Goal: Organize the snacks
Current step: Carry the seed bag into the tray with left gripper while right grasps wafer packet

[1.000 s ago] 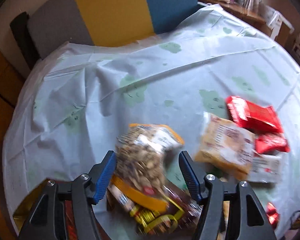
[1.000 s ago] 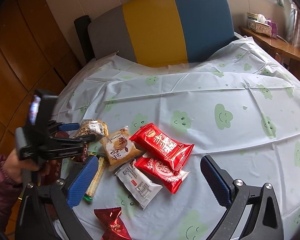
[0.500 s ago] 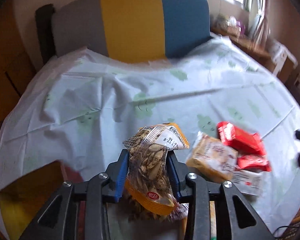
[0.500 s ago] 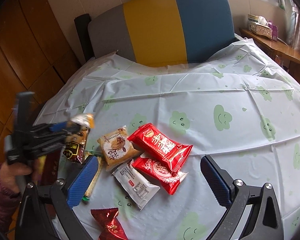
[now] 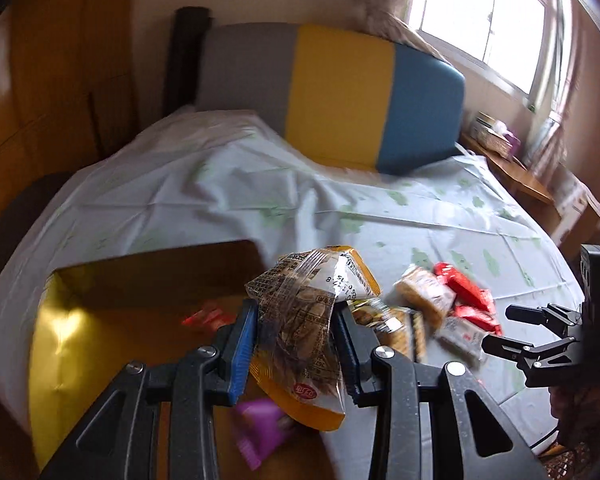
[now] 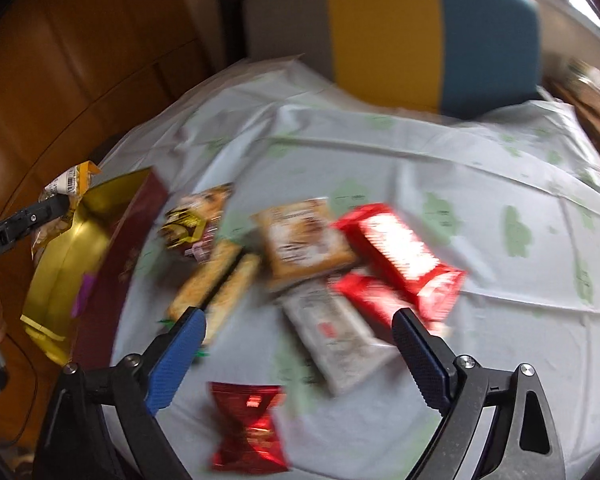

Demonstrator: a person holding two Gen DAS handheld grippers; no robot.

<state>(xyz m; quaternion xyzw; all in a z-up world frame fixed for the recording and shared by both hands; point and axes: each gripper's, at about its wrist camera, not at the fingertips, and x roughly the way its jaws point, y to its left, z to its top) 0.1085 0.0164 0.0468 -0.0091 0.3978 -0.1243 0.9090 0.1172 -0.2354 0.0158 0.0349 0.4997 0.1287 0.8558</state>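
Note:
My left gripper [image 5: 295, 310] is shut on a clear and orange bag of seeds [image 5: 296, 340], held up over an open gold-lined box [image 5: 100, 320]. A red snack [image 5: 204, 316] and a purple one [image 5: 260, 428] lie in the box. In the right wrist view the box [image 6: 64, 256] sits at the table's left edge, with the left gripper [image 6: 40, 212] above it. My right gripper [image 6: 300, 318] hangs over the snack pile, jaws closing, pads touching nothing. A white packet [image 6: 336, 332] lies below them, beside red packets [image 6: 400, 248], a tan biscuit pack [image 6: 304, 236] and two long bars [image 6: 216, 280].
A small red packet [image 6: 248, 428] lies near the front edge and a dark bag [image 6: 192, 220] beside the box. A white cloth with green prints [image 6: 440, 152] covers the round table. A grey, yellow and blue chair back [image 5: 340, 92] stands behind it, a wooden wall to the left.
The left gripper shut on the seed bag, lifted it off the pile and swung it left over the gold box. The right gripper dropped closer to the snacks and its jaws narrowed.

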